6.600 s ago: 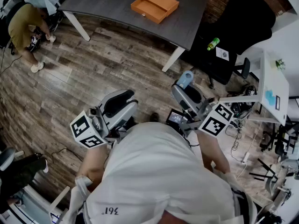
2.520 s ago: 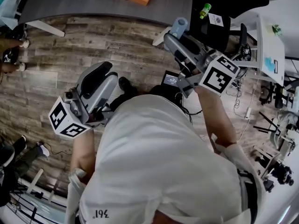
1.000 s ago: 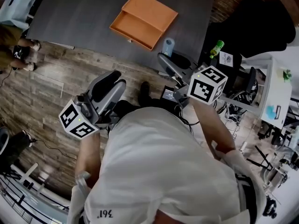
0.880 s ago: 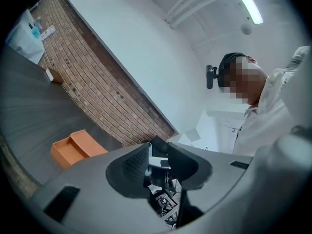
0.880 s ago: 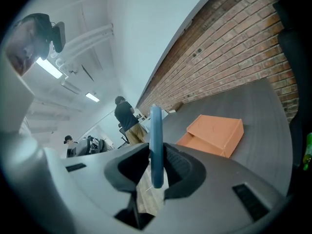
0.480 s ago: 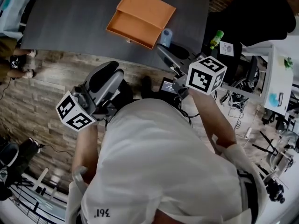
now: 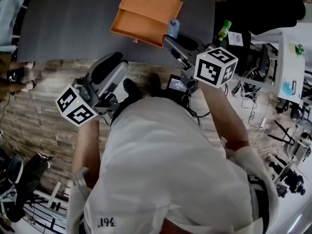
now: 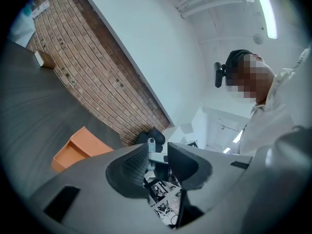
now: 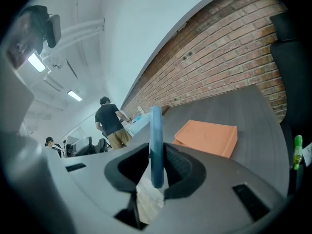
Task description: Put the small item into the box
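An orange box [image 7: 146, 12] with its tray pulled out lies on the dark grey table [image 7: 63, 23]. My right gripper [image 7: 171, 39] is shut on a small flat blue item [image 7: 173, 27], which it holds just above the table's near edge, beside the box's right side. In the right gripper view the blue item [image 9: 156, 145] stands edge-on between the pads, with the box [image 9: 207, 136] beyond it. My left gripper [image 7: 109, 65] hangs over the wood floor short of the table, open with nothing between its fingers. The left gripper view shows the box [image 8: 75, 147] far left.
A green bottle [image 7: 224, 29] and a black chair [image 7: 258, 4] are right of the table. A white side table [image 7: 292, 57] and cables fill the far right. A person's feet [image 7: 14, 74] show at the left. A brick wall [image 9: 219, 57] lies behind the table.
The table and box have come closer. My right gripper has carried the blue item from over the floor to the table's edge beside the box. The left gripper stays low over the floor.
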Motion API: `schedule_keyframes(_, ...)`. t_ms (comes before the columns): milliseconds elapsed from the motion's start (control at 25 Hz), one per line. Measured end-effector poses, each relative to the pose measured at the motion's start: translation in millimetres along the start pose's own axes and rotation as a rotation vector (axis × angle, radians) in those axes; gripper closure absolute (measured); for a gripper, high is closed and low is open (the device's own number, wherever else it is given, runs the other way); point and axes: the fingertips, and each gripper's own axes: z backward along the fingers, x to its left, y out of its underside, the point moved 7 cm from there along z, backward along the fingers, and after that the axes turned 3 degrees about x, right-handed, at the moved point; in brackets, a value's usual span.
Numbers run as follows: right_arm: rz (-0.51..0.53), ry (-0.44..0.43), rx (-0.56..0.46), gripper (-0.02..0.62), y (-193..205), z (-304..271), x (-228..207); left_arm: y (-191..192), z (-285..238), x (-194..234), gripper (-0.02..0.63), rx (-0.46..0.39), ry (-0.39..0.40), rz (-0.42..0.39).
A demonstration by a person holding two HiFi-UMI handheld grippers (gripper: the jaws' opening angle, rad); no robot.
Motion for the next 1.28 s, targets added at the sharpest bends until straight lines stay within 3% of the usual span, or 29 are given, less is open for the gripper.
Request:
schedule_keyframes(400,0.053,0.03,0.053,0.497,-7.5,-26.5,-4.6,-5.3,-23.6,21.9,0.486,0.051,0.038,0.002)
schedule_keyframes(800,0.113,0.072,0.17,0.497,3.3,-61.4,-27.6,5.6,-42.5,50.1,0.486,0.115,-0.014,-0.004)
schedule_keyframes(1080,0.143,0.104,0.272,0.497,13.7,-87.6,-50.8,20.2,-52.2,77.2,0.486,0.167,-0.09,0.019)
schedule_keyframes(1280,0.191,0.135,0.358,0.497,25.2,-110.3,-66.9,36.0,-48.9,103.8,0.497,0.258,-0.265,0.061)
